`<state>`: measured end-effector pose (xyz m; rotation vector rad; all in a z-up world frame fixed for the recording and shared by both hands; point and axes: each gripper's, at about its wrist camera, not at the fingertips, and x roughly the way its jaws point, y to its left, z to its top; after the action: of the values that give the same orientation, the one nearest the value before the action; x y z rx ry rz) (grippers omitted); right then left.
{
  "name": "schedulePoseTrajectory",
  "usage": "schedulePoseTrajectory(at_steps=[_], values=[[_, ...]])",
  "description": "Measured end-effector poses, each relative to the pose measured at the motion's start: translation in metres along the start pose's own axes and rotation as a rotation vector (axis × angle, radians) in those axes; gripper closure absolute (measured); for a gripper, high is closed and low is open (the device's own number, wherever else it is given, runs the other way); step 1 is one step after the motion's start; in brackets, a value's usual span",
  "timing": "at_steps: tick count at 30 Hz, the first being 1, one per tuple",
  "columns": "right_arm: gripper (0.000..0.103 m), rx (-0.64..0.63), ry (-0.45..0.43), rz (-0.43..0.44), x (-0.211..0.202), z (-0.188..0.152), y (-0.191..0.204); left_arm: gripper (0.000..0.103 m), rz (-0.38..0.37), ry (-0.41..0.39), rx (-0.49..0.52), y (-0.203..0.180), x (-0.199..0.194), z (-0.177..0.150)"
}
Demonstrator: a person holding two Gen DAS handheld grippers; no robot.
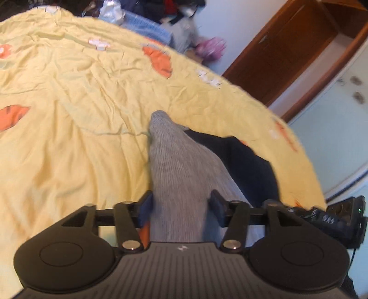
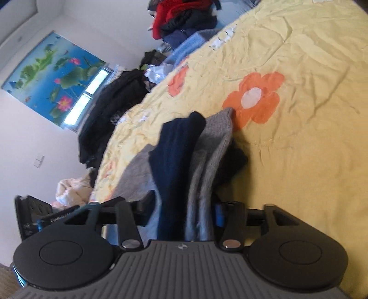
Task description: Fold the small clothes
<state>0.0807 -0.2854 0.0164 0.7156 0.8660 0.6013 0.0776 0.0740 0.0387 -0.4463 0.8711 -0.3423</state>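
Note:
A grey ribbed sock (image 1: pixel 174 156) lies stretched away from me on the yellow bedspread (image 1: pixel 80 115), with a dark navy sock (image 1: pixel 241 161) under its right side. My left gripper (image 1: pixel 181 200) is open. The grey sock's near end runs between its fingers. In the right wrist view a navy sock (image 2: pixel 177 149) and a grey sock (image 2: pixel 214 142) lie side by side in a small heap, with more grey cloth (image 2: pixel 135 174) and black cloth (image 2: pixel 232 165) beside them. My right gripper (image 2: pixel 184 202) is open, straddling their near ends.
Piled clothes (image 1: pixel 142 25) sit at the bed's far edge, near a wooden door (image 1: pixel 287 46). In the right wrist view, red and dark garments (image 2: pixel 184 18) and black clothes (image 2: pixel 110 110) line the bed's side below a window. An orange flower print (image 2: pixel 255 99) marks the bedspread (image 2: pixel 299 172).

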Motion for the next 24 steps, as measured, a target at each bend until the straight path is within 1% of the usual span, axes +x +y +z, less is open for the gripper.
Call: schedulePoseTrajectory(at_steps=[1, 2, 3, 6, 7, 8, 9, 10, 11, 12, 14, 16, 18, 19, 20, 21, 22, 24], values=[[0.027, -0.02, -0.011, -0.008, -0.012, -0.006, 0.002, 0.039, -0.015, -0.011, 0.007, 0.001, -0.01, -0.011], [0.02, -0.042, -0.02, -0.016, -0.023, -0.013, 0.005, 0.038, -0.036, -0.008, 0.009, 0.001, -0.017, -0.023], [0.018, -0.059, -0.018, -0.021, -0.033, -0.021, 0.007, 0.038, -0.052, 0.006, 0.01, 0.001, -0.022, -0.035], [0.019, -0.052, 0.053, -0.026, -0.046, -0.046, 0.007, 0.038, -0.068, 0.065, 0.019, 0.002, -0.021, -0.065], [0.02, -0.06, 0.069, -0.028, -0.047, -0.054, 0.01, 0.04, -0.081, 0.062, 0.016, 0.003, -0.021, -0.073], [0.021, -0.084, 0.08, -0.039, -0.047, -0.062, 0.014, 0.048, -0.071, 0.035, 0.02, 0.001, -0.024, -0.08], [0.031, -0.116, 0.078, -0.058, -0.046, -0.067, 0.018, 0.062, -0.058, 0.043, 0.027, -0.001, -0.024, -0.081], [0.041, -0.139, 0.078, -0.071, -0.045, -0.073, 0.022, 0.084, -0.049, 0.058, 0.025, -0.003, -0.024, -0.081], [0.069, -0.132, 0.1, -0.071, -0.041, -0.075, 0.023, 0.087, -0.038, 0.049, 0.012, -0.003, -0.027, -0.081], [0.078, -0.116, 0.118, -0.063, -0.038, -0.078, 0.023, 0.088, -0.033, 0.031, 0.005, -0.003, -0.033, -0.08], [0.078, -0.144, 0.107, -0.062, -0.038, -0.084, 0.029, 0.089, 0.001, 0.003, 0.023, -0.006, -0.044, -0.079], [0.078, -0.157, 0.105, -0.061, -0.04, -0.088, 0.032, 0.089, 0.038, 0.012, 0.073, -0.01, -0.045, -0.079], [0.076, -0.16, 0.096, -0.1, -0.039, -0.09, 0.028, 0.084, 0.1, 0.024, 0.139, -0.015, -0.039, -0.084], [0.074, -0.133, 0.081, -0.091, -0.042, -0.092, 0.024, 0.08, 0.129, 0.01, 0.161, -0.018, -0.042, -0.089], [0.069, -0.102, 0.071, -0.089, -0.046, -0.091, 0.023, 0.074, 0.152, -0.013, 0.183, -0.021, -0.049, -0.094], [0.059, -0.092, 0.059, -0.106, -0.053, -0.093, 0.025, 0.072, 0.175, -0.045, 0.207, -0.025, -0.059, -0.098], [0.054, -0.115, 0.04, -0.132, -0.062, -0.097, 0.031, 0.069, 0.201, -0.088, 0.234, -0.029, -0.07, -0.103], [0.037, -0.212, -0.013, -0.212, -0.085, -0.109, 0.048, 0.05, 0.275, -0.189, 0.298, -0.037, -0.098, -0.114]])
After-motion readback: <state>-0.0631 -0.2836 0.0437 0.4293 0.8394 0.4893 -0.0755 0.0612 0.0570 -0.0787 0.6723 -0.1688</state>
